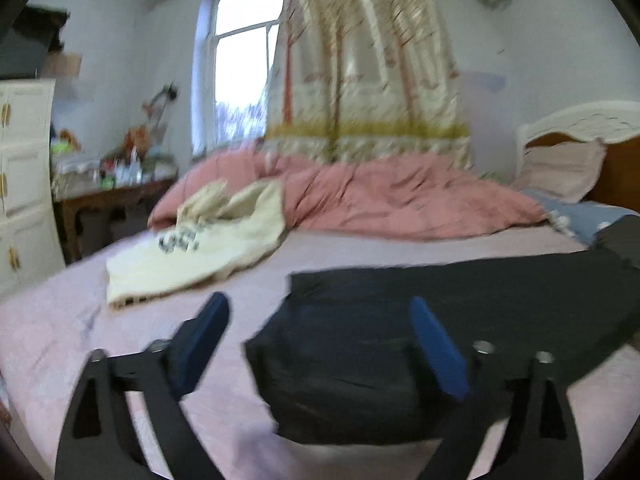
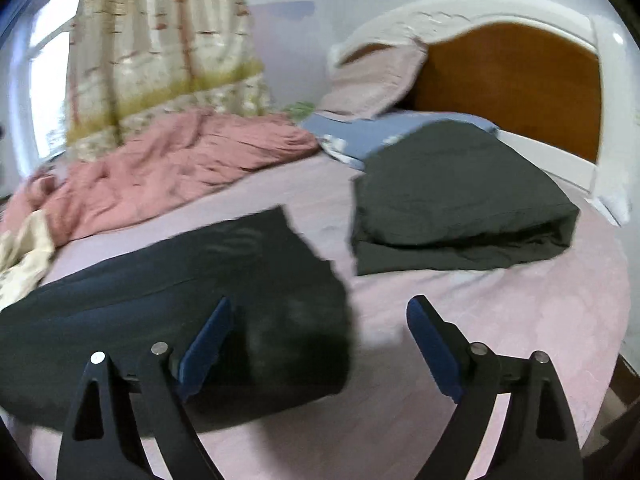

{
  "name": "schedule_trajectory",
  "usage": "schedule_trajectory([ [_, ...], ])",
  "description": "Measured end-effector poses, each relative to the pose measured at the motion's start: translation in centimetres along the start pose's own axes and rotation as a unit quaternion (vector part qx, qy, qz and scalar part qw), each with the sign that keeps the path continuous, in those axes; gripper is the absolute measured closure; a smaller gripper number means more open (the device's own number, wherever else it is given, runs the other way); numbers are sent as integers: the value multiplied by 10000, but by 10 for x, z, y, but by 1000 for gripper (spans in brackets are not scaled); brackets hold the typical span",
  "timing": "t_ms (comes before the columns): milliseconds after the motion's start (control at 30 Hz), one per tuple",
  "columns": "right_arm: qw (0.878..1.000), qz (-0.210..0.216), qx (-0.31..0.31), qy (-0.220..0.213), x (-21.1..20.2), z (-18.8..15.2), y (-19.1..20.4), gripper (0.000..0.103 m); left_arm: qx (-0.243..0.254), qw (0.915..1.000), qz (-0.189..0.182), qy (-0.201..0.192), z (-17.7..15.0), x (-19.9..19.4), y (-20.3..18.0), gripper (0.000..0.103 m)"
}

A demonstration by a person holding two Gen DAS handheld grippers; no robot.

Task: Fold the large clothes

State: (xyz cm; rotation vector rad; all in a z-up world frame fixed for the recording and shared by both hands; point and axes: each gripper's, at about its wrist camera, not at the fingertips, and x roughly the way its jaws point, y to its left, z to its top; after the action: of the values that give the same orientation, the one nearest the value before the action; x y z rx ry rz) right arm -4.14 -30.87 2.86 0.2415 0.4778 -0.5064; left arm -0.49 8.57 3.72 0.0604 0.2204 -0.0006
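Dark folded garments (image 2: 172, 300), two (image 2: 460, 200).

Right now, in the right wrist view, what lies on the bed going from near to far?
Dark navy garment → folded dark green garment → blue pillow → pink pillow → headboard.

So the right gripper (image 2: 318, 344) sits low in the frame, blue-padded fingers spread wide with nothing between them. A folded black garment (image 2: 168, 304) fills the lower left on the pale pink bedsheet (image 2: 500, 320), its corner under the left finger. A second folded dark grey garment (image 2: 456, 196) lies upper right, a rumpled pink duvet (image 2: 172, 164) upper left.
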Motion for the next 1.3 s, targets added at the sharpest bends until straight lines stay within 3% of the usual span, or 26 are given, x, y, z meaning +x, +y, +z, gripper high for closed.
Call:
schedule_trajectory([
  [67,9989,-52,-304,-342,-14,-3,12,11,42,9998,-198,-85,-2,-20,-19,0],
  [133,9974,-133,-357,-606,-22,-8,21,0,93,9984,-566,6,-8,-34,-39,0],
  [167,9962,-129,-373,-780,-27,-13,27,0,169,9976,-669,-2,-10,-39,-48,0],
  [267,9942,165,-738,-765,-36,-16,43,0,305,9974,-636,-134,-13,-52,-67,0],
  [433,9885,521,-1014,-997,-53,-20,52,0,144,9982,-570,-129,-13,-53,-65,0],
  [767,9855,1389,-915,-343,-33,-13,39,0,115,9990,-320,275,-9,-46,-55,3],
  [833,9808,1771,-805,-119,-28,-10,32,1,-231,9972,-607,362,-6,-49,-49,6],
  [867,9790,1896,-744,-18,-24,-8,31,10,-292,9955,-769,479,-2,-45,-50,13],
  [900,9781,1965,-678,95,-19,-7,31,26,-226,9941,-885,594,3,-39,-54,18],
  [967,9761,2055,-671,231,-9,-3,40,39,16,9925,-985,724,17,-23,-67,29],
  [1133,9661,2298,-1167,149,4,18,72,41,-123,9853,-1355,1037,49,32,-87,44],
  [1233,9556,2412,-1528,733,26,39,98,41,-42,9793,-1421,1444,56,73,-95,46],
  [1300,9538,2432,-1342,1144,46,45,107,42,77,9783,-1234,1664,50,97,-99,46],
])
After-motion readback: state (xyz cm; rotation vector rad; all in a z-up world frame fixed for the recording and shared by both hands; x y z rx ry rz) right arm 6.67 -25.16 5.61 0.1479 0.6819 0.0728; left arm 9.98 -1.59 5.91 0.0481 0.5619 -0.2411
